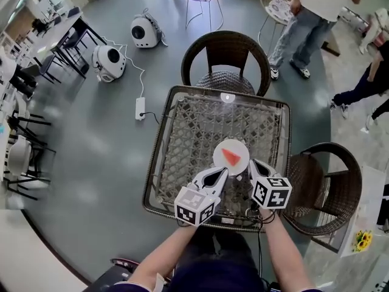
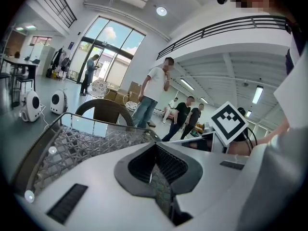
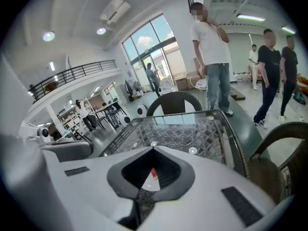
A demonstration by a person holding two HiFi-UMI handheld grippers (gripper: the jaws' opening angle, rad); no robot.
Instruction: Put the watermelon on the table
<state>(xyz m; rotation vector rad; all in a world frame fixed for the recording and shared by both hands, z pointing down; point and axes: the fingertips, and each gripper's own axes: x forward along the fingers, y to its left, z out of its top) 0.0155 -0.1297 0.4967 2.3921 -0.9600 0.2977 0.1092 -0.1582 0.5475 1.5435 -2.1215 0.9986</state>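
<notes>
A red watermelon wedge (image 1: 231, 157) lies on a small white plate (image 1: 238, 146) on the near half of the glass-topped wicker table (image 1: 159, 140). My left gripper (image 1: 220, 174) meets the plate's near-left rim and my right gripper (image 1: 252, 165) its near-right rim. Both sets of jaws are closed together. In the left gripper view a thin white sliver of plate (image 2: 150, 175) shows between the jaws of the left gripper (image 2: 153, 178). In the right gripper view the plate (image 3: 150, 183) and a bit of red wedge (image 3: 153, 173) show in the hollow of the right gripper (image 3: 148, 179).
A dark wicker chair (image 1: 226, 53) stands at the table's far side and another chair (image 1: 331, 187) at its right. People (image 1: 304, 17) stand at the upper right. Two white rounded machines (image 1: 109, 61) and a power strip (image 1: 140, 108) lie on the floor at the left.
</notes>
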